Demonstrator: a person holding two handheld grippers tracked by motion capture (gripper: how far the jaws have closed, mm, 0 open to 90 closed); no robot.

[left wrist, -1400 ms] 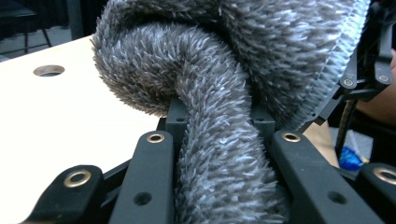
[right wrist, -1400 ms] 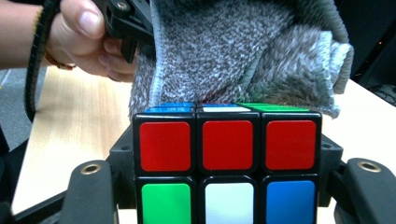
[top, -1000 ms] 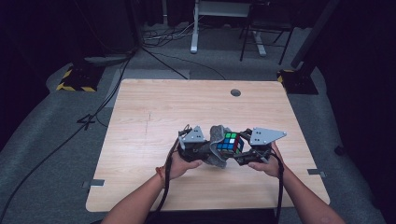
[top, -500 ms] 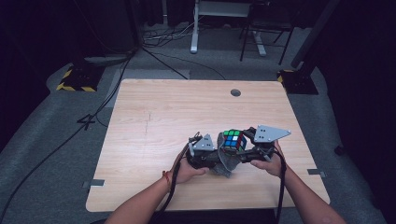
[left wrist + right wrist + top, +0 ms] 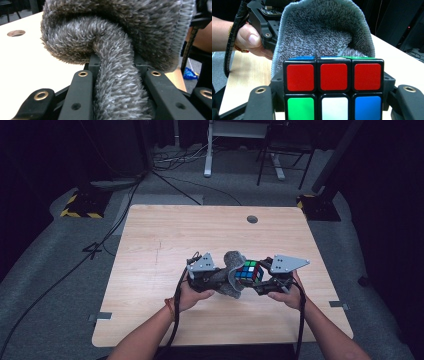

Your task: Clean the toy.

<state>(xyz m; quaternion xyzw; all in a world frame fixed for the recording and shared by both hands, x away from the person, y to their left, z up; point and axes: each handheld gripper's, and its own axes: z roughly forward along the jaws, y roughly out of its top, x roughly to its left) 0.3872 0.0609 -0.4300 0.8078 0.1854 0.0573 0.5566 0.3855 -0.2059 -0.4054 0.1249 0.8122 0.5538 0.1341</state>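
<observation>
Left gripper: closed on a fold of the grey cloth — in the left gripper view a thick roll of the cloth runs up between the two black jaws, which press on it from both sides, and spreads into a bunched mass above them.
Right gripper: clamped on the cube; in the right gripper view the cube sits between the jaws, one at each side of it, with a row of three red tiles on top and green, white and blue below.
Cloth and cube: touching — the cloth curls up behind and partly around the cube's far side.
Where: both are held above the near middle of the wooden table, between the two hands.
Left hand: wrapped around its gripper; a thumb and a wrist band show in the right gripper view.
Right hand: under its gripper, with the grey plate on top.
Table: a round hole near the far edge.
Floor: grey carpet with cables.
</observation>
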